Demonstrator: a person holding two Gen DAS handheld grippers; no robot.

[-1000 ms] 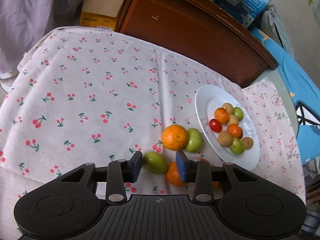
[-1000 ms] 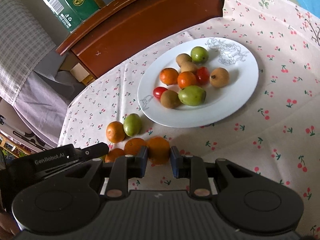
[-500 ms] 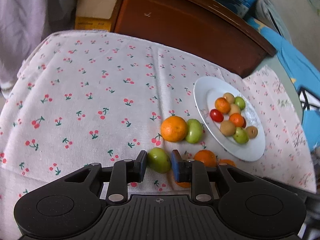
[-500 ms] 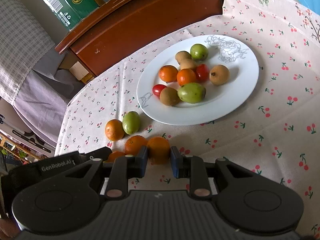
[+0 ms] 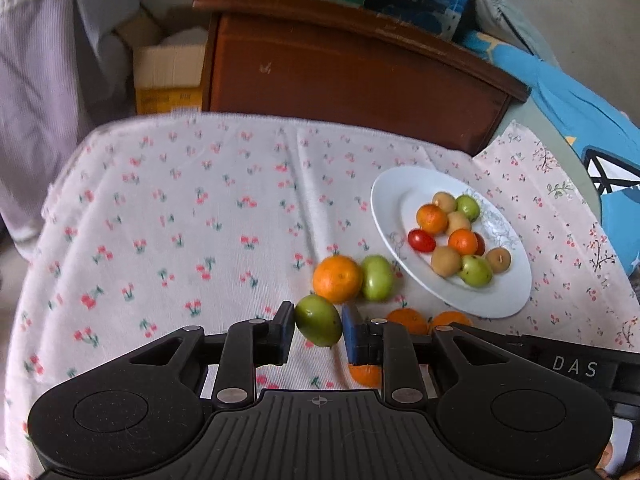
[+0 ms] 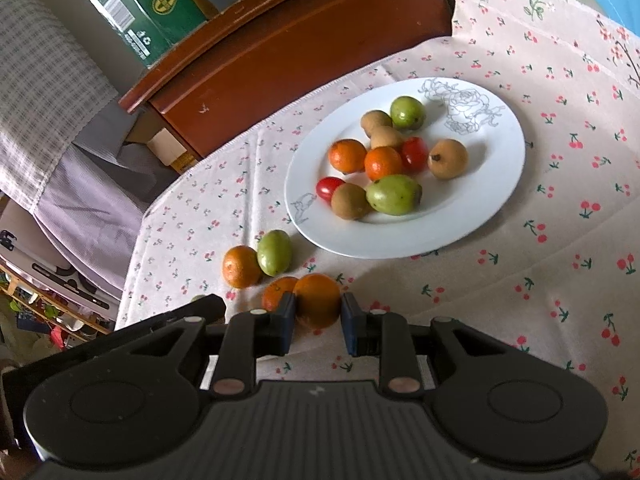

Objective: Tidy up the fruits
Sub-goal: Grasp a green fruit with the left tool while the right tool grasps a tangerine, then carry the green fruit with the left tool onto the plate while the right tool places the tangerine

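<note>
- Where the left wrist view begins, nearest the camera, the left gripper [image 5: 318, 330] has its two pads clamped on a green fruit [image 5: 319, 320], one pad on each side; the fruit sits tilted between them, above the cherry-print tablecloth [image 5: 168, 220].
- Nearest in the right wrist view, the right gripper [image 6: 318, 314] is clamped on an orange [image 6: 317, 300], pads pressing both flanks; whether the orange rests on the cloth cannot be told.
- Touching that held orange on its left lies a second orange [image 6: 278, 294], partly hidden behind the left pad.
- Just beyond, a third orange [image 6: 241, 266] and a loose green fruit [image 6: 274, 252] lie side by side on the cloth, touching each other, near the plate's rim.
- Farther on, towards the right, a white plate [image 6: 496, 184] with a grey flower drawing holds a cluster of small fruit: two oranges, two green fruits, two red tomatoes and several brownish round fruits, packed close together.
- Behind the table edge stands a dark red-brown wooden cabinet [image 6: 304, 52].
- On top of it, farthest away, sits a green carton [image 6: 140, 12].
- Left of the cabinet hangs pale checked fabric [image 6: 44, 92].
</note>
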